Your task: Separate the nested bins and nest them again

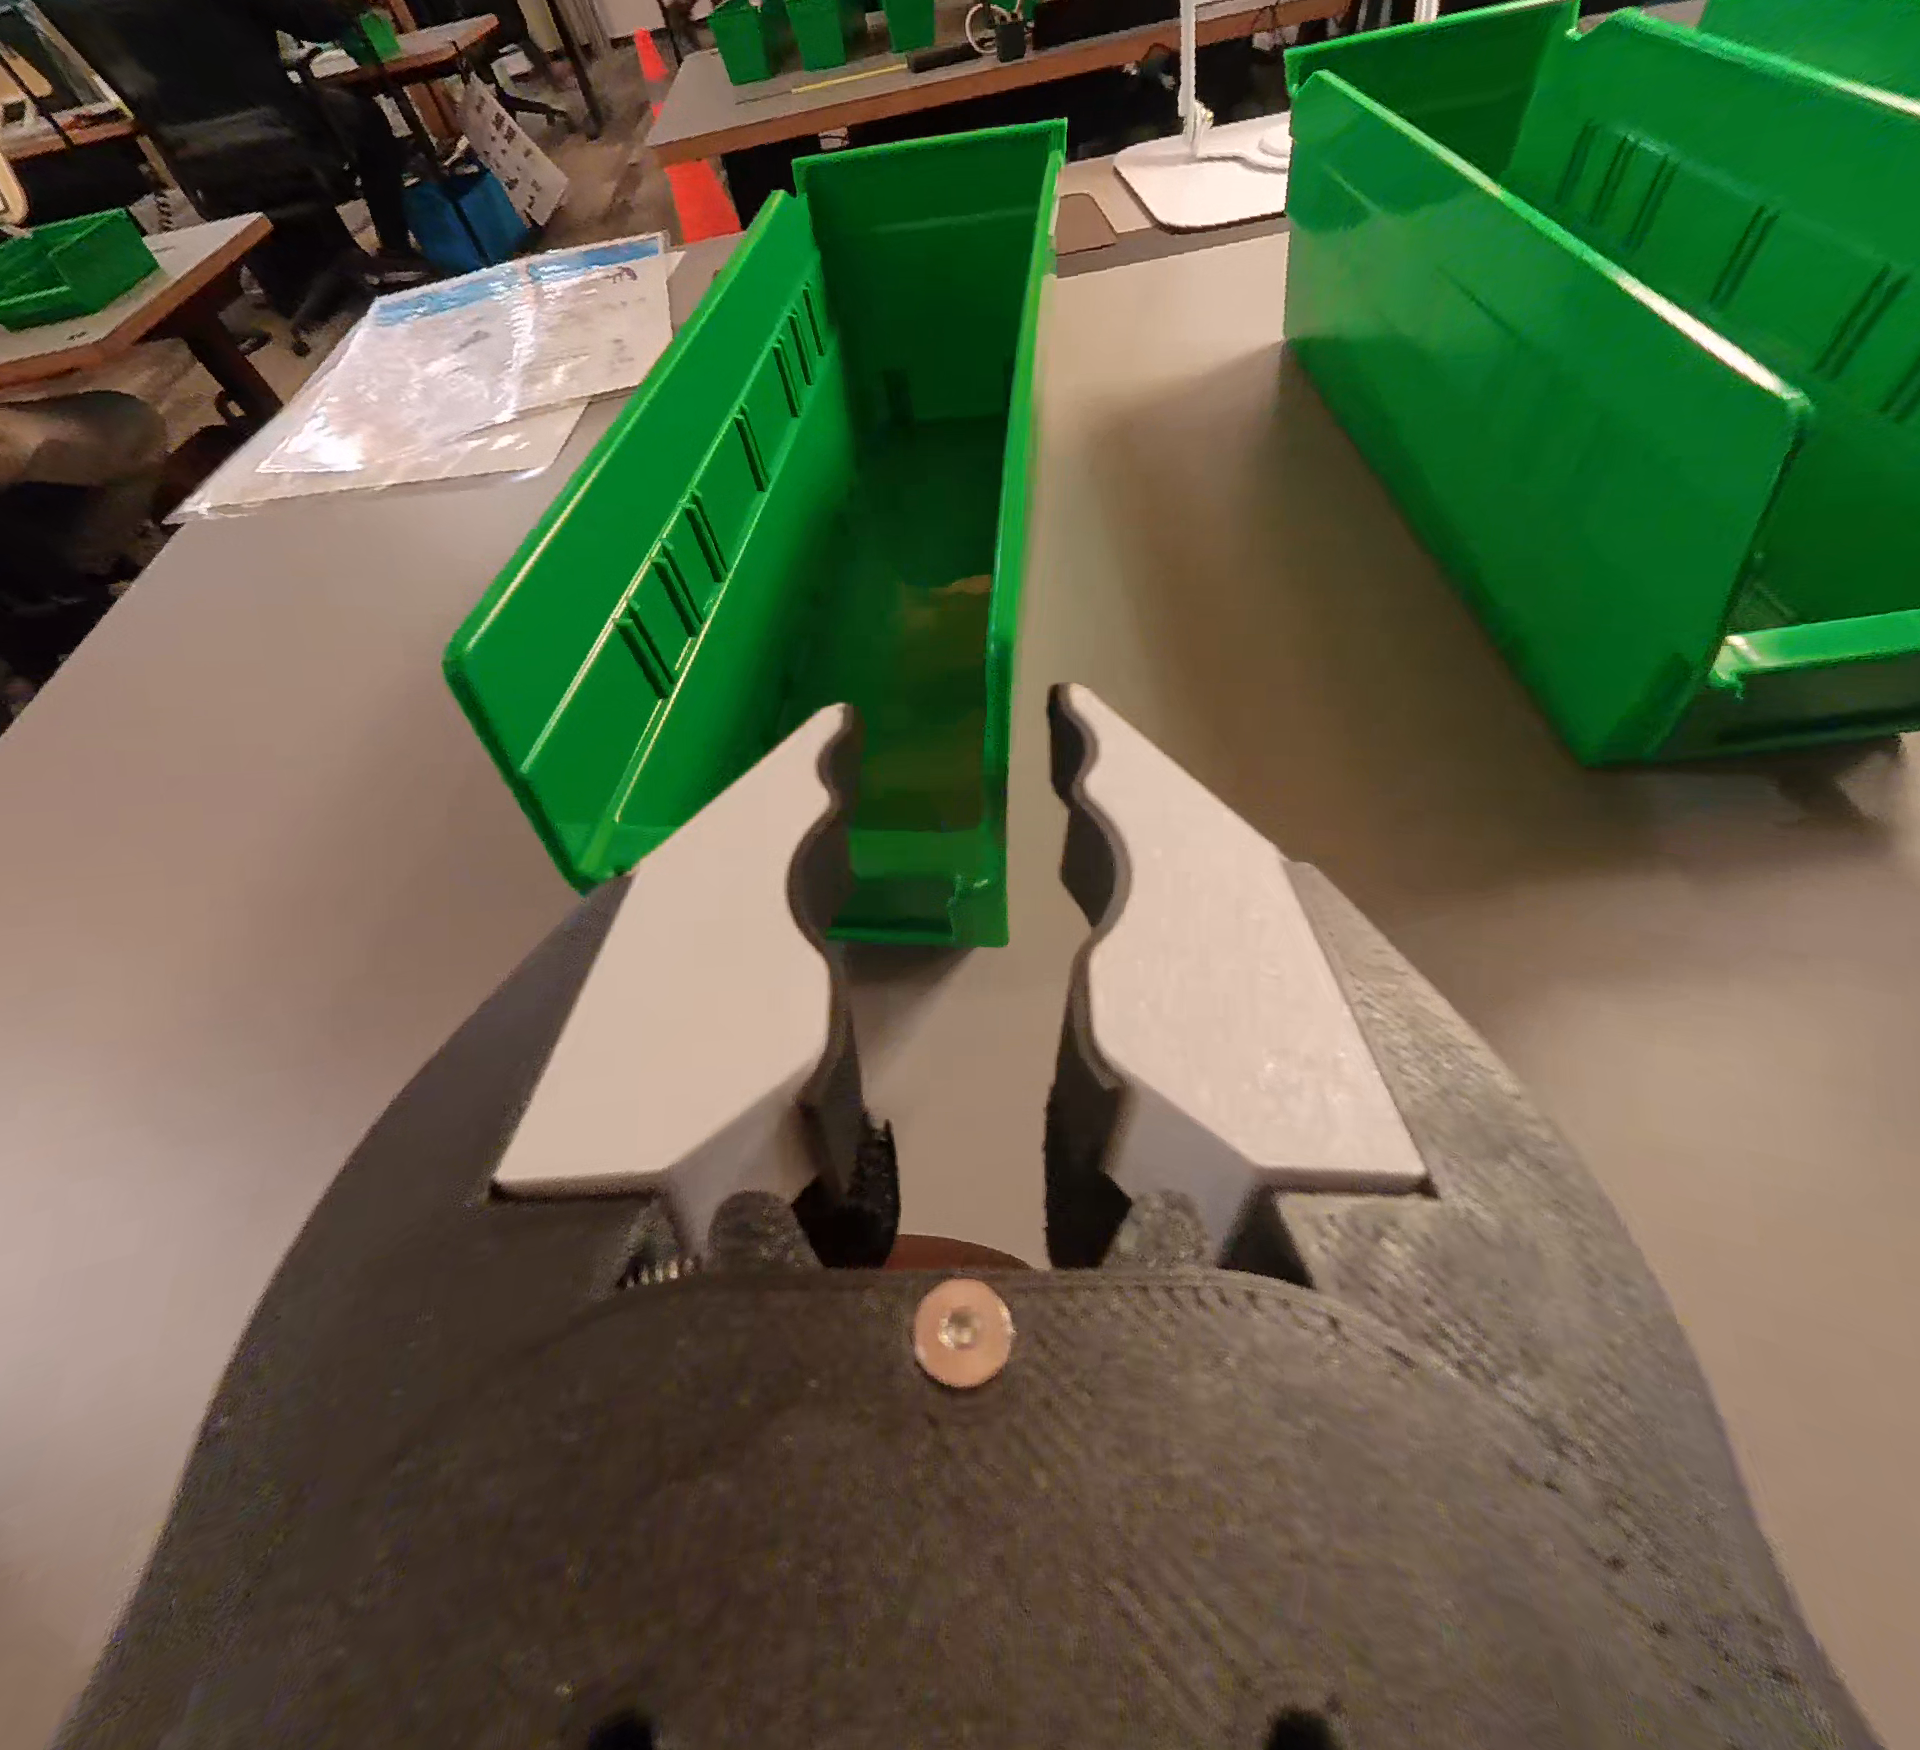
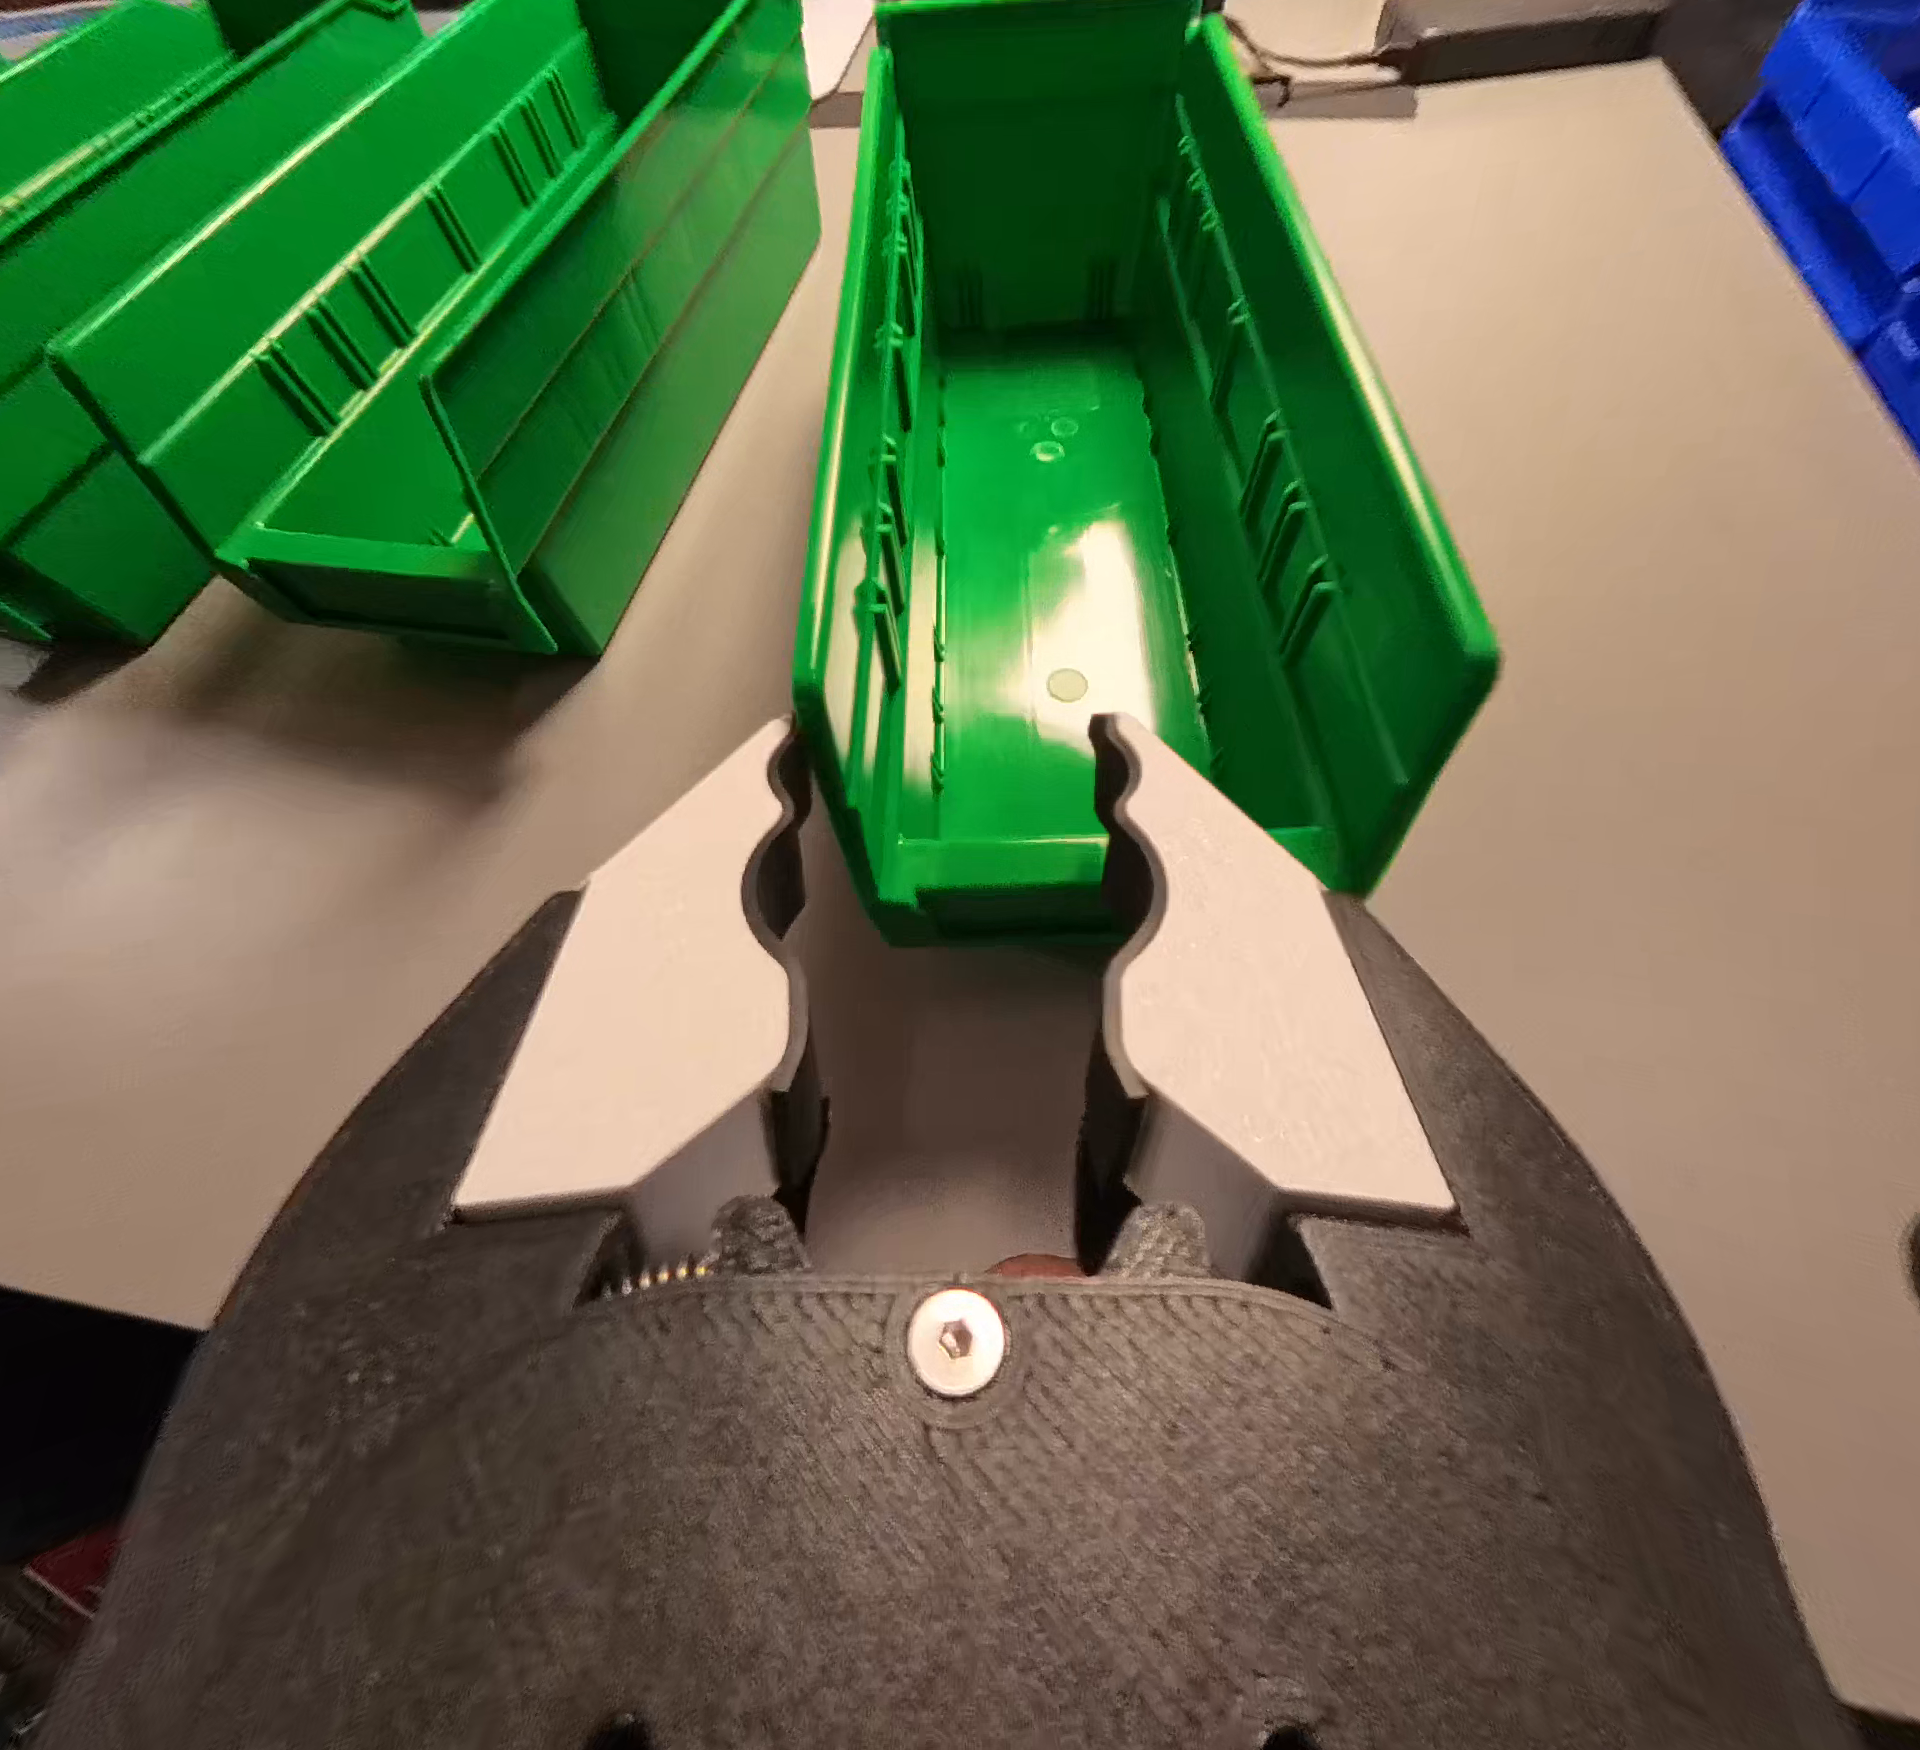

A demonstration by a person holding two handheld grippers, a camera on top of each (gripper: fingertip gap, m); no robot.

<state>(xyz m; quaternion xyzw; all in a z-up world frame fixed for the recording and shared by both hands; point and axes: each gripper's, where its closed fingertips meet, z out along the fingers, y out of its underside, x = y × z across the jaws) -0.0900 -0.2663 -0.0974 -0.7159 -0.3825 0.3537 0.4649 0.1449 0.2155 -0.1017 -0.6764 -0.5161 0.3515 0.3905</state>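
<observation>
Both grippers (image 1: 951, 713) (image 2: 940, 734) open — green bins (image 2: 1039, 557) (image 1: 883, 557) ahead, nothing inside.

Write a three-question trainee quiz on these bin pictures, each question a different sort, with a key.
1. True or false: the right gripper clamps the long green plastic bin before it.
2. In the right wrist view, blue plastic bins stand at which edge? A left B right
3. Fill in: the grey table also bears a clear plastic ____ at the far left.

Key: 1 false, jaws apart; 2 B; 3 sleeve.
</observation>
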